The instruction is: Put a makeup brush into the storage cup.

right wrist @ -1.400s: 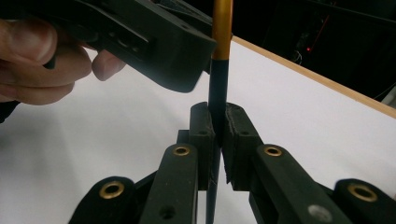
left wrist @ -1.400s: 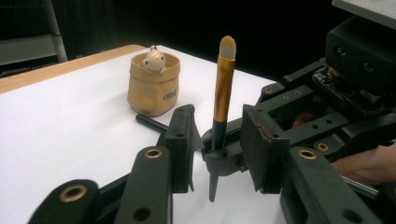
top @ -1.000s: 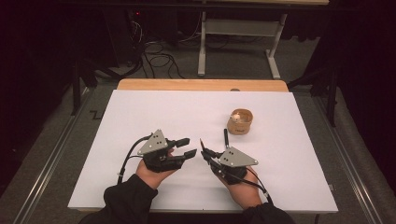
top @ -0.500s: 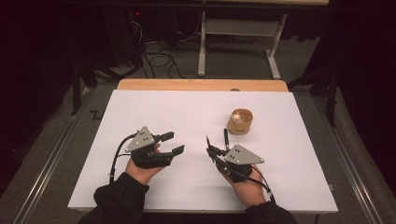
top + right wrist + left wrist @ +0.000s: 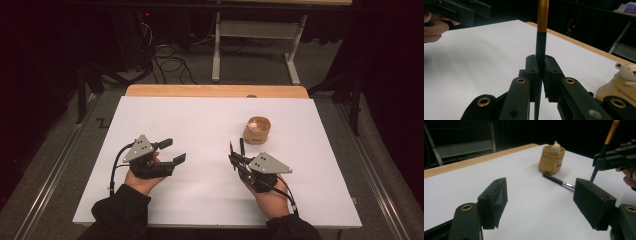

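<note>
A pen (image 5: 542, 30) is being pinched upright between the pressed-together jaws of the right gripper (image 5: 541, 72), its gold upper section rising above the pads and its dark tip pointing down toward the table (image 5: 200, 120). In the high view the right gripper (image 5: 239, 155) is being held just short of the holder (image 5: 257, 130), which is standing ahead of its jaws with a small bear figure (image 5: 555, 147) at its rim. The left gripper (image 5: 544, 202) is being carried spread, its jaws having just been opening, with nothing between them. A second pen (image 5: 559, 181) is lying flat on the table, ahead of the left jaws and just beside the holder's base. By judgement, one pen is lifted but not yet placed; insertion into the holder is remaining, and the lying pen is presumably awaiting pickup.
</note>
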A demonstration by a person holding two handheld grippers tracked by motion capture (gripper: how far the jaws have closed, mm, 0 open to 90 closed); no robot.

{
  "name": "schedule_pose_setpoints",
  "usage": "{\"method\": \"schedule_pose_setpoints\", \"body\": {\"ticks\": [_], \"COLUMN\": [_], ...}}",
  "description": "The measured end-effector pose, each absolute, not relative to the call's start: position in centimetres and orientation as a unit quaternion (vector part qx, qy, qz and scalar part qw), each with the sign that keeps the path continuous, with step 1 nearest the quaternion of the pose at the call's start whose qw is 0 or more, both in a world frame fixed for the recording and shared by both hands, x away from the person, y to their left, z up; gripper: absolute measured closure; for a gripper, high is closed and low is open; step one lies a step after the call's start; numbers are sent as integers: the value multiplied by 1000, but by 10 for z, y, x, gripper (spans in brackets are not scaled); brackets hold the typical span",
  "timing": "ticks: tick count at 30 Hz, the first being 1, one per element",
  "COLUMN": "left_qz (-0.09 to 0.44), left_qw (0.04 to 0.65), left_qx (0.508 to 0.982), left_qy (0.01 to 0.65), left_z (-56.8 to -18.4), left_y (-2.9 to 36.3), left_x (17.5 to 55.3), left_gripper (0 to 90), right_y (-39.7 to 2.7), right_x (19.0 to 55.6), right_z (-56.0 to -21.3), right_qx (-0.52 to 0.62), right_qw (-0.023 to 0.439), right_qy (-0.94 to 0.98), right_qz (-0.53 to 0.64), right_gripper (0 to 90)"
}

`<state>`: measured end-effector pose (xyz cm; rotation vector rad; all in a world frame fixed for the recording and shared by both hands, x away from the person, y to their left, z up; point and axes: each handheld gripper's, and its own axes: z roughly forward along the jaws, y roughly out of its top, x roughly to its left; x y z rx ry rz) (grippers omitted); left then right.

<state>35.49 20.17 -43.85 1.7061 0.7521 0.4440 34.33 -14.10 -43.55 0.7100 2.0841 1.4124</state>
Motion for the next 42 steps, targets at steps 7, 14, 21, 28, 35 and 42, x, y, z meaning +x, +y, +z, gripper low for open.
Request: {"method": "schedule_pose_setpoints", "body": {"ticks": [7,14,21,28,35,42], "left_qz": [194,208,214,209,201,205], "left_qw": [569,570,569,571,569,560], "left_qx": [727,716,712,713,717,724], "left_qy": [332,346,351,349,350,347], "left_z": [-444,-445,-448,-451,-454,-456], "left_y": [210,219,225,229,233,233], "left_x": [355,356,354,353,350,348], "left_gripper": [265,219,180,157,81,6], "right_y": [-148,-158,-171,-183,-196,-207], "right_x": [346,348,351,353,356,361], "right_z": [-434,-431,-427,-424,-423,-422], "right_qx": [273,281,296,311,326,347], "right_qw": [264,274,282,291,301,309], "right_qy": [763,755,743,732,721,710], "right_qz": [524,526,529,532,532,530], "right_gripper": [848,848,848,848,848,848]}}
